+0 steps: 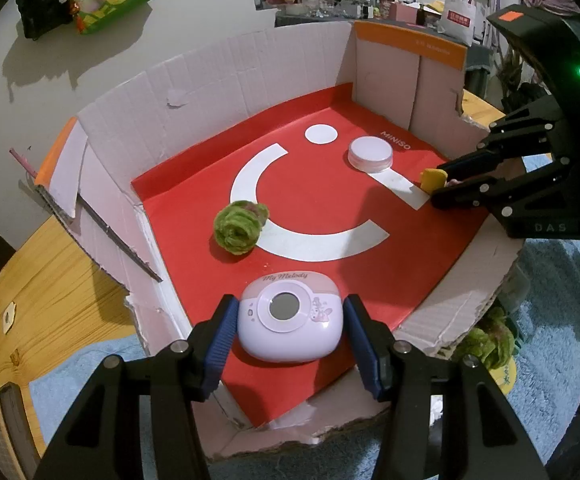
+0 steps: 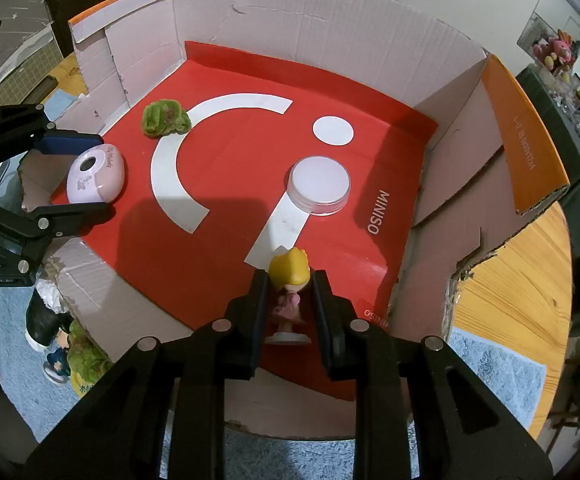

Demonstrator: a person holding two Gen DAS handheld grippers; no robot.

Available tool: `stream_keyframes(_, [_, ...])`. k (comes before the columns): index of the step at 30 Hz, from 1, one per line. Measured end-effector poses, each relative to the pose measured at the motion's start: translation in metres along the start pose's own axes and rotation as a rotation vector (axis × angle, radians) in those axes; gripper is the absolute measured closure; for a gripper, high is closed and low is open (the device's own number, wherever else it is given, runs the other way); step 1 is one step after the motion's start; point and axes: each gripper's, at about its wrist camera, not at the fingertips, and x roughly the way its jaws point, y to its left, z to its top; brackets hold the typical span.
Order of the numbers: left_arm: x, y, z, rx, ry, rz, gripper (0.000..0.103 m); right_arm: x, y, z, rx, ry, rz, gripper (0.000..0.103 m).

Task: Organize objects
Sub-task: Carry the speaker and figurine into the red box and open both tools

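A cardboard box [image 1: 226, 76] with a red floor [image 2: 226, 264] holds the objects. My left gripper [image 1: 288, 330] is open, its blue pads either side of a lilac My Melody case [image 1: 290, 326] lying on the red floor, with small gaps; the case also shows in the right wrist view [image 2: 94, 176]. My right gripper [image 2: 290, 304] is shut on a small figurine with yellow hair and pink dress [image 2: 290, 284], standing at the box's near edge; its hair shows in the left wrist view [image 1: 433, 179]. A green fuzzy ball [image 1: 240, 226] and a round white container [image 1: 370, 154] lie inside.
The box stands on a wooden table [image 1: 50, 280] over blue carpet [image 2: 14, 344]. Outside the box lie a dark-haired figurine [image 2: 48, 330] and another green fuzzy thing [image 2: 88, 360]. The box walls are torn along the near edge [image 2: 465, 268].
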Motion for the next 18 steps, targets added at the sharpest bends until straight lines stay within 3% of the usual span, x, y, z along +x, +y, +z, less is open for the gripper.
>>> stream_keyframes(13, [-0.005,0.001,0.000,-0.012,-0.020,-0.012,0.039,-0.004,-0.006,-0.001,0.002,-0.001,-0.003,0.077])
stream_keyframes(16, [-0.007,0.001,-0.001,-0.020,-0.023,-0.019,0.039,-0.007,-0.008,-0.002,0.003,-0.012,-0.005,0.062])
stream_keyframes(17, [-0.009,0.001,-0.001,-0.023,-0.027,-0.021,0.039,-0.010,-0.009,-0.002,0.004,-0.025,-0.007,0.046])
stream_keyframes(18, [-0.010,0.001,-0.002,-0.026,-0.029,-0.023,0.039,-0.013,-0.010,-0.002,0.004,-0.037,-0.001,0.041])
